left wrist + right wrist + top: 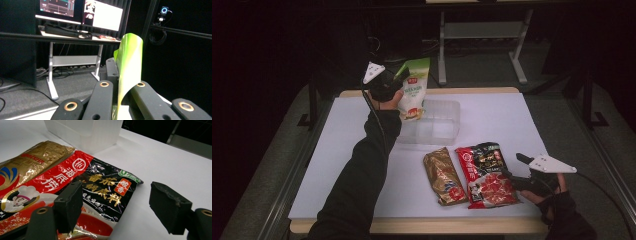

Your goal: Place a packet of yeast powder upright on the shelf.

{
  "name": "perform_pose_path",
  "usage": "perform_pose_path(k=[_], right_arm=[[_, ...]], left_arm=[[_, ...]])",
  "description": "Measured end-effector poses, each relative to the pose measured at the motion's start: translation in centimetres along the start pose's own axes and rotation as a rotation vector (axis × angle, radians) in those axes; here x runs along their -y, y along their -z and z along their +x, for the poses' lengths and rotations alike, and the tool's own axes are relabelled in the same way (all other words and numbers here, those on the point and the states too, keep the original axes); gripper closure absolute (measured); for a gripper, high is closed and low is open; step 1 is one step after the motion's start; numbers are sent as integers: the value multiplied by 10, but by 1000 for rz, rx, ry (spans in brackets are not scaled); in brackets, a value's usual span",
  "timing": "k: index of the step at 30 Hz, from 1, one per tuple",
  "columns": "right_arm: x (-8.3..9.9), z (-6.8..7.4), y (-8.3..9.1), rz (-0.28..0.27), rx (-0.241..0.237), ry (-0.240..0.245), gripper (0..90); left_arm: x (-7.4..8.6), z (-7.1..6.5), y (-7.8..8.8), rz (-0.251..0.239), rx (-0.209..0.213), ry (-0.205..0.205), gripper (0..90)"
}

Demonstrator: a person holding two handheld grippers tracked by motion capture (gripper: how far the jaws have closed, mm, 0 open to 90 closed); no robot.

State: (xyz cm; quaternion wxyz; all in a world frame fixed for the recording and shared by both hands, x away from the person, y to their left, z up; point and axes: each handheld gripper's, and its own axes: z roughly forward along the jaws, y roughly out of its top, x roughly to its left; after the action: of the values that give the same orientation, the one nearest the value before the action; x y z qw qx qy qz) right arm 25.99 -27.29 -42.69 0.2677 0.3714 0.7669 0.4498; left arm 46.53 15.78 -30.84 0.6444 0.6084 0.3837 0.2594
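My left gripper (394, 80) is raised over the far left of the table, shut on a green and white pouch (414, 92). The pouch hangs upright over the near left end of a clear plastic box (439, 125). In the left gripper view the pouch's green edge (128, 67) stands pinched between the jaws (122, 84). My right gripper (514, 167) rests low at the near right, open, its jaws astride the right edge of a red and black sauce packet (486, 175). The right gripper view has that packet (100, 185) under the open gripper (116, 195).
A gold packet (444, 176) lies flat just left of the red one, also in the right gripper view (37, 157). The white table top (492, 115) has bare room at the right and near left. Desk legs and monitors (82, 12) stand beyond the far edge.
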Motion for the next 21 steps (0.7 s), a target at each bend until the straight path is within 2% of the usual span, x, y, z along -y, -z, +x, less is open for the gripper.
perform_pose_path(k=[2, 8, 11, 12, 15, 17, 19, 20, 21], right_arm=[[0, 0, 0, 4, -1, -4, 262], [1, 1, -2, 13, -10, -1, 262], [1, 1, -3, 16, -11, 7, 263], [1, 1, -3, 15, -12, 6, 263], [1, 1, -2, 13, -13, 4, 263], [1, 0, -3, 15, -15, 3, 264], [1, 1, -2, 15, -15, 6, 263], [1, 1, -2, 15, -15, 6, 263], [1, 1, -2, 12, -17, 2, 263]], left_arm=[[-4, -3, 0, 4, -8, -26, 897], [0, 1, -2, -4, -20, 8, 897], [3, 0, -5, 6, -39, -2, 897], [4, 0, -5, 0, -36, 7, 897], [9, 3, -9, -5, -37, 67, 897], [16, 1, -12, -6, -20, 92, 897], [21, -2, -16, 22, -31, 60, 896], [24, -2, -16, 33, -28, 57, 896], [28, 0, -16, 32, -28, 71, 896]])
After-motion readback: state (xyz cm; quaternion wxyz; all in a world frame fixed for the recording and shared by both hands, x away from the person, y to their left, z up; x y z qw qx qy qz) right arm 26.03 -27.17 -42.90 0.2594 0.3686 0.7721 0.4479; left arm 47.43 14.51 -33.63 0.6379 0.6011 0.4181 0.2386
